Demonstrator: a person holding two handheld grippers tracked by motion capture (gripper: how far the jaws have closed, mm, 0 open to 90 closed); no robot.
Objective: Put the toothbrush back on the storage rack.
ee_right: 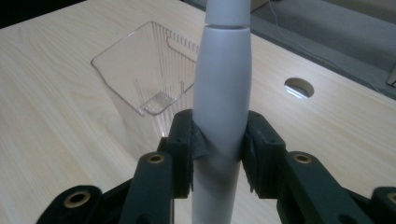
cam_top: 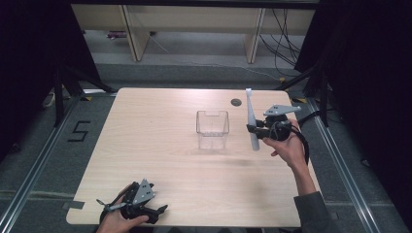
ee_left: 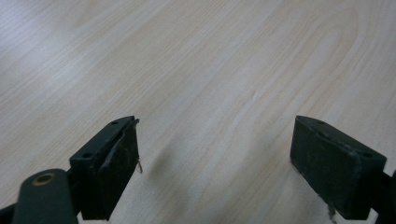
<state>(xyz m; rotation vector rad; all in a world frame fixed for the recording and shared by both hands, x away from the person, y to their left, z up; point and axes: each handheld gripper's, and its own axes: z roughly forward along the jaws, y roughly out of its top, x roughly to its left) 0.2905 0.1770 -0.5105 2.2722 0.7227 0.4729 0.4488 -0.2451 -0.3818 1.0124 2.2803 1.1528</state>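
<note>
Left gripper [cam_top: 145, 206] sits low at the table's [cam_top: 145, 141] near-left edge, held in the person's left hand [cam_top: 116, 221]. In the left gripper view its jaws stand wide apart over bare light wood grain, nothing between them.

Mid-table: clear plastic container [cam_top: 212, 128], square, upright, open top, nothing visible inside. Standing on the wood, apart from both grippers. Behind it and to the right, a small round cable hole [cam_top: 236, 102] in the tabletop.

Right gripper [cam_top: 253, 129] is up off the table just right of the container, held in the right hand [cam_top: 290, 148], grey plate on top. Its jaws are clamped on a grey plastic handle [cam_top: 251, 119], long and tapered, roughly upright with a slight tilt, seam near the top in the right gripper view [ee_right: 222, 93]. Handle's ends: can't tell what tool it is. Container sits just beyond the handle in that view [ee_right: 144, 70].
</note>
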